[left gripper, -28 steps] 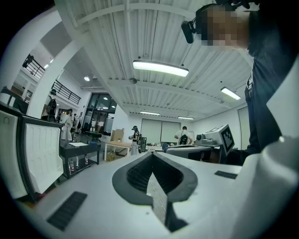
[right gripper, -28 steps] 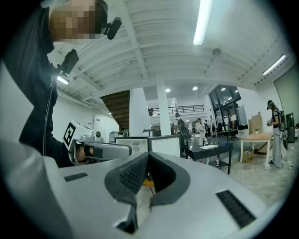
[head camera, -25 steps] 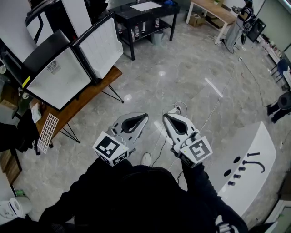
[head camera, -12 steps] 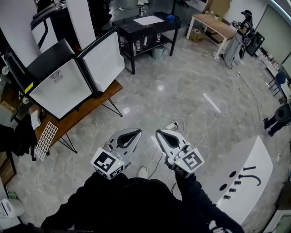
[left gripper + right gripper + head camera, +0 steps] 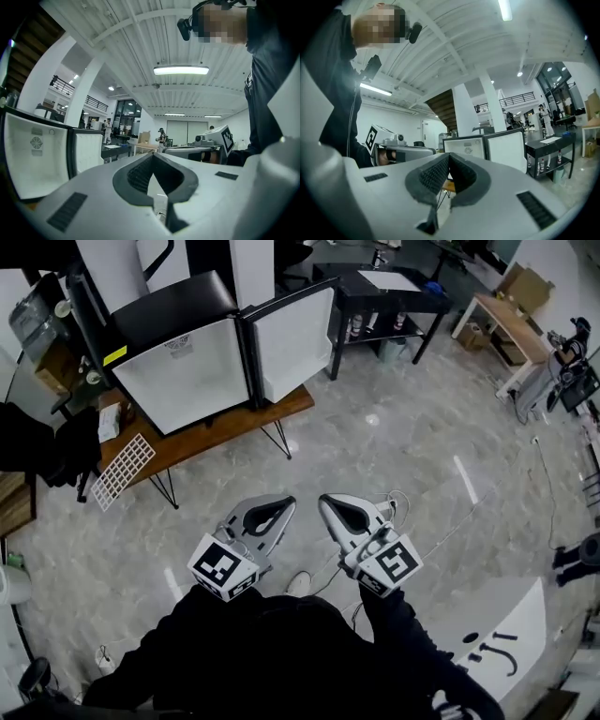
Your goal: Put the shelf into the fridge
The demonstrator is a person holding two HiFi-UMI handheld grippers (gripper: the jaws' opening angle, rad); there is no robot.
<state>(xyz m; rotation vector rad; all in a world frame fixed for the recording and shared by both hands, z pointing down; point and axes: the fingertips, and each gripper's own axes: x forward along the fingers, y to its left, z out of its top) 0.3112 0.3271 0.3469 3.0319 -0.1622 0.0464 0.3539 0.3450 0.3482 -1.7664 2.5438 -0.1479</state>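
Both grippers are empty, with the jaws of each closed tip to tip. The left gripper (image 5: 279, 505) and the right gripper (image 5: 325, 503) are held side by side, level, well short of the fridge (image 5: 183, 371). A second ago the fridge sat at the far upper left of the head view. Now it stands near the top middle, with both grippers pointing more nearly at it. Its door (image 5: 295, 343) hangs open on its right, as before. The white wire shelf (image 5: 124, 470) lies where it lay, on the wooden desk (image 5: 234, 423) left of the fridge, untouched.
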